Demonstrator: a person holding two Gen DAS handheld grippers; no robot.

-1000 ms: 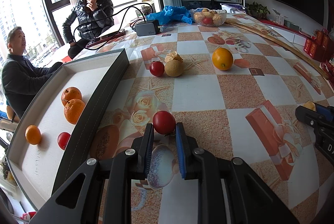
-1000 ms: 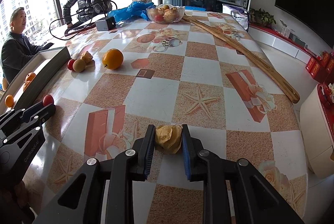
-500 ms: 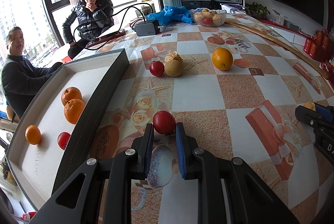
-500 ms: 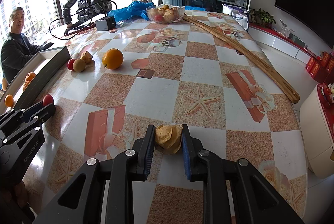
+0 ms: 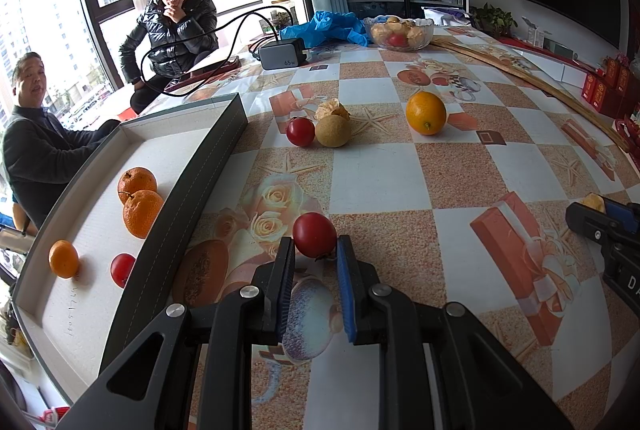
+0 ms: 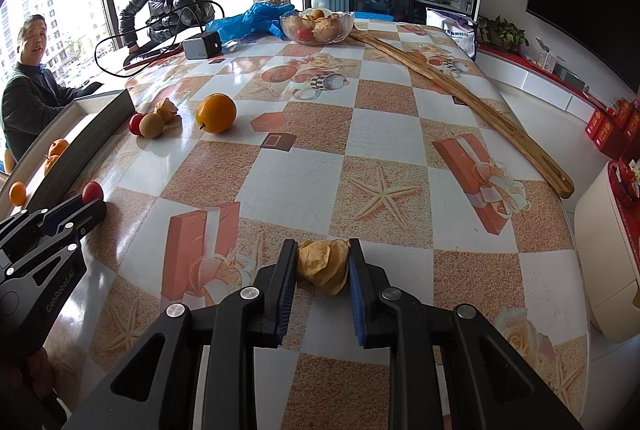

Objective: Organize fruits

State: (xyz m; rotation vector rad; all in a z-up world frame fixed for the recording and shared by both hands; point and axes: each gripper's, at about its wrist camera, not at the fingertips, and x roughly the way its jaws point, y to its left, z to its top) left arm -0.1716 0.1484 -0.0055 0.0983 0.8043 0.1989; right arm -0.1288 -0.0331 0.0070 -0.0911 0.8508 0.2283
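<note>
My left gripper is shut on a small red tomato that rests on the patterned tablecloth beside the grey tray. Two tangerines, a small orange and a red tomato lie in the tray. My right gripper is shut on a yellow papery husk fruit on the table, far right of the tray. Farther back lie a loose orange, a second tomato, a brown round fruit and another husk fruit.
A glass bowl of fruit, a blue plastic bag and a power adapter with cables stand at the far end. A long wooden stick lies along the right side. Two people sit beyond the table's left edge.
</note>
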